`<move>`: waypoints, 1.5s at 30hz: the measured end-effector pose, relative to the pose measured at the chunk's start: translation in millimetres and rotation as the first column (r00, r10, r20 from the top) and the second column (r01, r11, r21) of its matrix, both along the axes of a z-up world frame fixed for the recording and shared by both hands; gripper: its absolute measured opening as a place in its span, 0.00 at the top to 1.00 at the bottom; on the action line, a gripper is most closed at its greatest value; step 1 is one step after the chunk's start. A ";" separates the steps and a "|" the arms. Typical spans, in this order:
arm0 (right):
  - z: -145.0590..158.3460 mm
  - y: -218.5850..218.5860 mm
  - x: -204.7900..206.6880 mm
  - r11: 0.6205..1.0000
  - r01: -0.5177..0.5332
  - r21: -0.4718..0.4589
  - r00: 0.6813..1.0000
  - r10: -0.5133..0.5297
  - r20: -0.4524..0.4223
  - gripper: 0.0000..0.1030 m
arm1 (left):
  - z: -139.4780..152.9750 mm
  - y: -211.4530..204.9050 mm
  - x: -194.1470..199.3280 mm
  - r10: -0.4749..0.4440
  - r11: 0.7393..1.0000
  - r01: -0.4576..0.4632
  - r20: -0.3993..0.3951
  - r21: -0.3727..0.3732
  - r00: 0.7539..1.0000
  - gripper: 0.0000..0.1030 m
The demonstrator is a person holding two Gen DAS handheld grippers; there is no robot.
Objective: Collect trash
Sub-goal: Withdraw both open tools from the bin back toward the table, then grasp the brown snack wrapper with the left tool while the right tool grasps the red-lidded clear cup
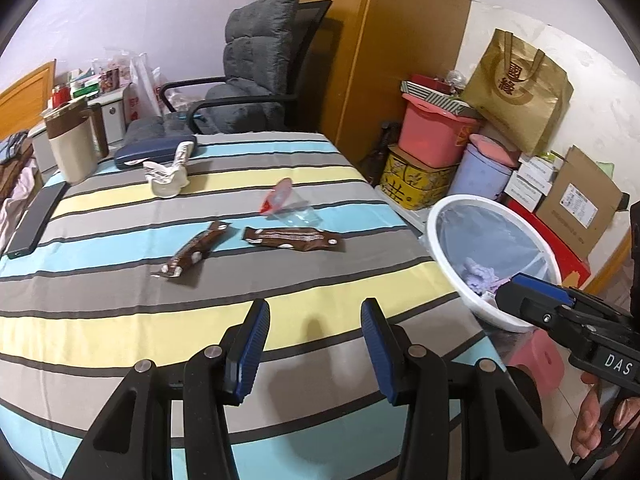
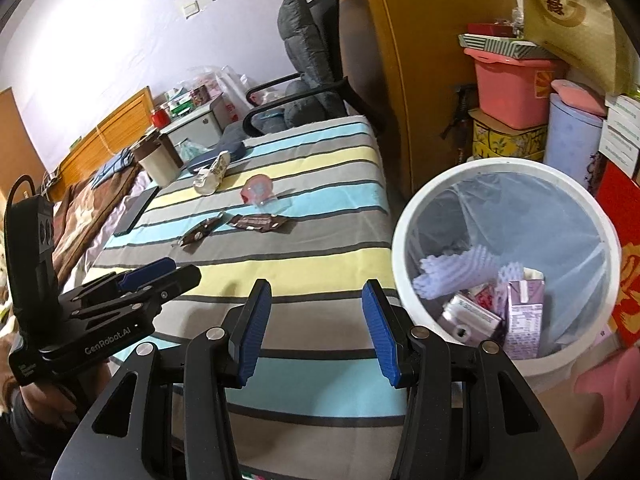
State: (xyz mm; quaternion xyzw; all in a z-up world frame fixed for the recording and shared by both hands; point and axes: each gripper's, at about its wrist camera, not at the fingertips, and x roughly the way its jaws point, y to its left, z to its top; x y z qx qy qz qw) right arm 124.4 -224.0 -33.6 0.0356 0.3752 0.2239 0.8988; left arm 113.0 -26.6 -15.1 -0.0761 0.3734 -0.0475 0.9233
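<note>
Two brown snack wrappers (image 1: 192, 253) (image 1: 294, 238) lie mid-table on the striped cloth (image 1: 120, 320); they also show in the right wrist view (image 2: 199, 233) (image 2: 258, 222). A clear plastic cup with a red lid (image 1: 290, 207) (image 2: 260, 193) lies on its side behind them. A crumpled white paper cup (image 1: 168, 178) (image 2: 210, 178) sits farther back. My left gripper (image 1: 315, 344) is open and empty over the near table. My right gripper (image 2: 316, 320) is open and empty at the table's right edge, beside the white trash bin (image 2: 404, 216) (image 1: 436, 248), which holds cartons and foam netting.
A beige jug (image 1: 74, 144), a dark phone (image 1: 34, 220) and a navy case (image 1: 152, 152) sit at the table's far left. A grey office chair (image 1: 248, 80) stands behind. Boxes, a pink bucket (image 1: 434, 132) and a gold bag (image 1: 520, 88) are stacked right. A pink stool (image 2: 608, 396) stands by the bin.
</note>
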 end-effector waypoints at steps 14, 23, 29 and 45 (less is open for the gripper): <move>-4.4 31.4 19.6 0.995 -0.089 -0.038 0.996 0.089 -0.006 0.52 | -6.1 46.2 12.7 0.082 0.997 -0.082 -0.002 0.011 0.997 0.54; -8.8 51.6 39.3 0.986 -0.158 -0.058 0.987 0.157 -0.019 0.52 | -11.1 76.9 37.7 0.105 0.994 -0.104 -0.012 0.040 0.994 0.54; -9.4 54.7 50.2 0.984 -0.167 -0.064 0.986 0.166 -0.022 0.52 | -23.8 86.2 62.7 0.091 0.994 -0.088 -0.043 0.060 0.995 0.54; -10.3 76.2 86.5 0.980 -0.180 -0.083 0.984 0.178 -0.024 0.52 | -49.4 96.0 79.9 0.129 0.992 -0.126 -0.117 0.032 0.985 0.82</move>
